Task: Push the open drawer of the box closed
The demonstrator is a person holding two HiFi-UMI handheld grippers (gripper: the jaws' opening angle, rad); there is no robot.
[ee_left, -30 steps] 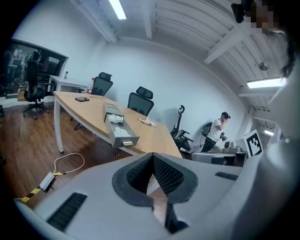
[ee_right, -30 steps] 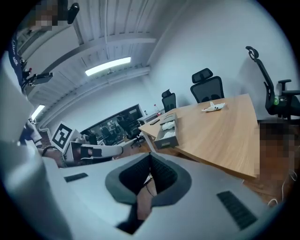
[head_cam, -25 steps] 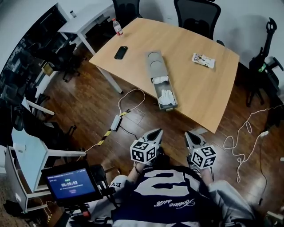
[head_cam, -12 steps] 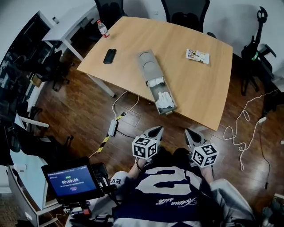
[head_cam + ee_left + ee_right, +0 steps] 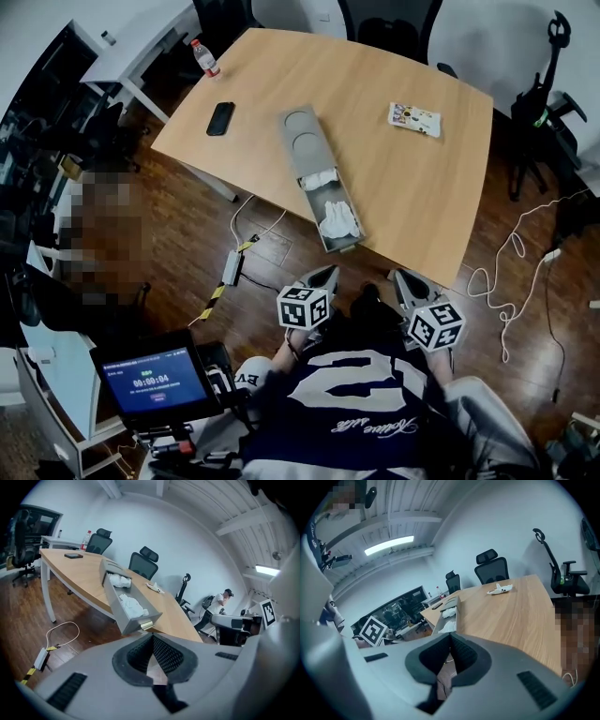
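Drawer point(image 5: 334, 214), grey, pulled out of a long grey box point(image 5: 302, 141) on a wooden table point(image 5: 412, 187). Long axis of box and drawer as 1 line: in the head view it runs from far left to near right, the drawer end pointing toward the person. The drawer front with its metal handle point(image 5: 146, 625) juts past the table's near edge. Contents: white cloths point(image 5: 337, 220) in 2 heaps.

Left gripper point(image 5: 324, 274): held low by the person's torso, above the wood floor, pointing at the drawer front, well apart from it. Its own view shows the pads meeting at the tips, with nothing between them point(image 5: 152, 637). The drawer stands ahead and slightly left of it.

Right gripper point(image 5: 403, 278): level with the left gripper, near the table's near corner, also short of the table. Tips pressed together and empty point(image 5: 451, 637). The drawer point(image 5: 447, 620) lies ahead on its left.

Other items on the table: black phone point(image 5: 220, 118), far left; bottle with a red cap point(image 5: 204, 58), far left corner; snack packet point(image 5: 413, 119), far right. All sit well apart from the box.

Floor between grippers and drawer: power strip point(image 5: 230, 269) with a looped cable, off to the left. Nothing stands between the grippers and the drawer front.

Lower left: small screen point(image 5: 155, 380) on a stand.
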